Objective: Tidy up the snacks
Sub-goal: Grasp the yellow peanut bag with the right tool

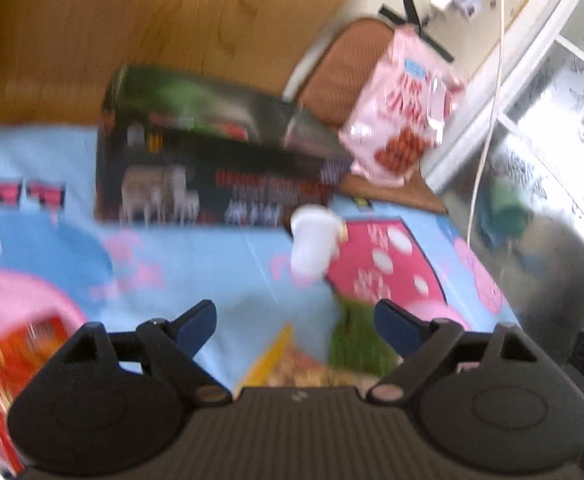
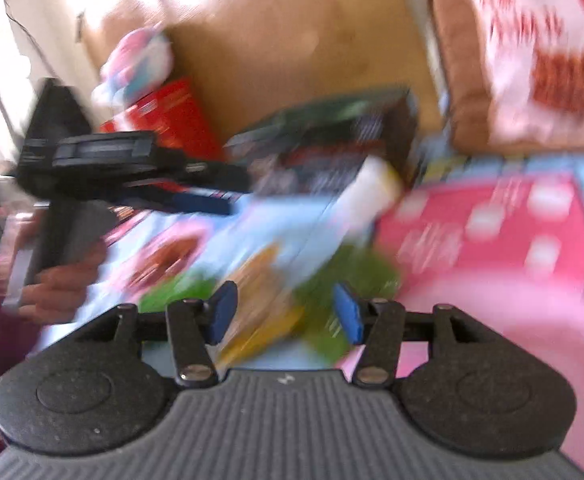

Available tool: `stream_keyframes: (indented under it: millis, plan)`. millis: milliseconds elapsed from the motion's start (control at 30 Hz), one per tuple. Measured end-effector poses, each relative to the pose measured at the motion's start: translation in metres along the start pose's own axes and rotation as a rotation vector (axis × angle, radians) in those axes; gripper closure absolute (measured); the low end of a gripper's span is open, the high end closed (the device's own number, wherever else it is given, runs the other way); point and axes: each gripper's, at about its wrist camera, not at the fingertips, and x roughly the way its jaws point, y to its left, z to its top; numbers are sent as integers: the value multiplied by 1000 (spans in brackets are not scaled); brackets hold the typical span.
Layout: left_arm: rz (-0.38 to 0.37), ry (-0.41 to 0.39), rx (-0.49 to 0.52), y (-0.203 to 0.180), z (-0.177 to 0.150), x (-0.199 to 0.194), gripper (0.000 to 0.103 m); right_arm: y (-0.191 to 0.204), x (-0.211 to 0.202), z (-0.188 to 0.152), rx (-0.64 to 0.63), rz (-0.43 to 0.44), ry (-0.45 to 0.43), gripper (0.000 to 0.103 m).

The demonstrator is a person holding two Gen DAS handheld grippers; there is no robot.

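Both views are blurred by motion. My left gripper (image 1: 295, 326) is open and empty above a light blue cartoon-print cloth (image 1: 211, 264). A green and yellow snack bag (image 1: 312, 364) lies just below it. A white cup (image 1: 312, 240) lies tipped over ahead, in front of a long dark box (image 1: 211, 160). A pink snack bag (image 1: 404, 108) leans on a brown chair (image 1: 344, 76). My right gripper (image 2: 285, 312) is open and empty over the same green and yellow bag (image 2: 263, 304). The left gripper (image 2: 203, 200) shows at left in the right wrist view.
A red and pink snack bag (image 1: 15, 344) lies at the cloth's left edge. A red box (image 2: 171, 120) and a pink and white pack (image 2: 139, 64) sit on the wooden floor (image 1: 131, 20). A white frame (image 1: 504, 80) and cable (image 1: 488, 120) stand at right.
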Motion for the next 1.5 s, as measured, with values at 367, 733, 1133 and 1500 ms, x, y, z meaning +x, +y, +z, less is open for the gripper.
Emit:
stream_keyframes:
  millis: [367, 733, 1133, 1500]
  plan:
    - [20, 37, -25, -20, -37, 5, 21, 32, 36, -6, -37, -100, -10, 72]
    - [-109, 66, 0, -56, -63, 2, 21, 8, -7, -25, -20, -199, -56, 76]
    - [-102, -59, -93, -21, -63, -24, 21, 14, -7, -37, -107, -203, -83, 55]
    - [-101, -26, 0, -40, -69, -11, 38, 12, -9, -38, -84, -202, -93, 48]
